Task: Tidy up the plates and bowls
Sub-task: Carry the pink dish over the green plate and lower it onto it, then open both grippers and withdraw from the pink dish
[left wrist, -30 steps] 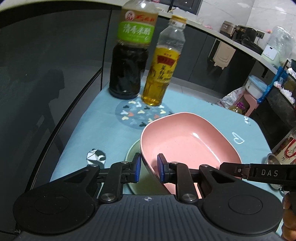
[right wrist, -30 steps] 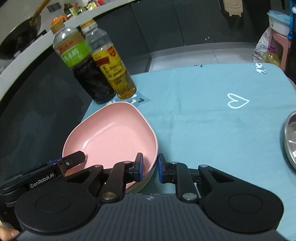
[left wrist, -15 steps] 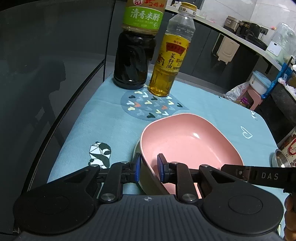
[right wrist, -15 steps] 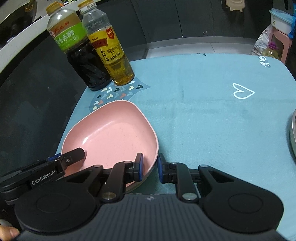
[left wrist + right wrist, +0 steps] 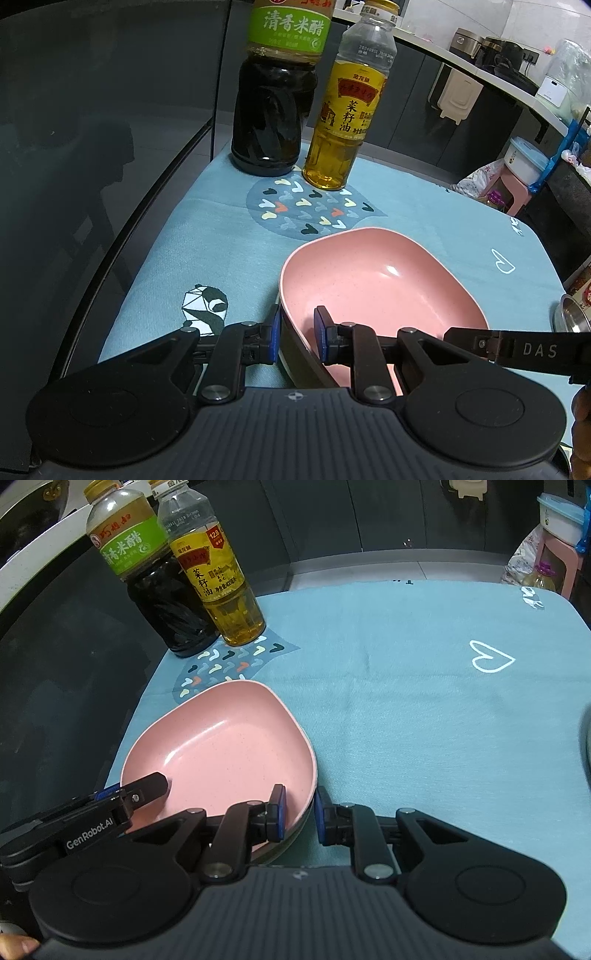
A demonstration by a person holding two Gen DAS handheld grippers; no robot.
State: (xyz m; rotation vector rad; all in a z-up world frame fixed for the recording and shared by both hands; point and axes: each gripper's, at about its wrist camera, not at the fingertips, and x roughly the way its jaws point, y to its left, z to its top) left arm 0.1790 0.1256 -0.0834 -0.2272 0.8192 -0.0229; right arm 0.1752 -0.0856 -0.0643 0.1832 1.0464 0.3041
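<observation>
- Left wrist view: one pink bowl (image 5: pixel 380 280), two bottles (image 5: pixel 273 107) far.
- Left hand-held gripper (image 5: pixel 297 338) and right hand-held gripper (image 5: pixel 298 816) each pinch its rim.
- Blue desk (image 5: pixel 424 716) is bare on the right.

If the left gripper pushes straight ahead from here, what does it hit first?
The left gripper already straddles the pink bowl rim, so it meets that wall at once. Beyond stands the rapeseed oil bottle, probably in line.

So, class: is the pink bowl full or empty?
Empty: the pink bowl shows bare, glossy inner surface in both views, with only gripper fingers reaching over its rim.
</observation>
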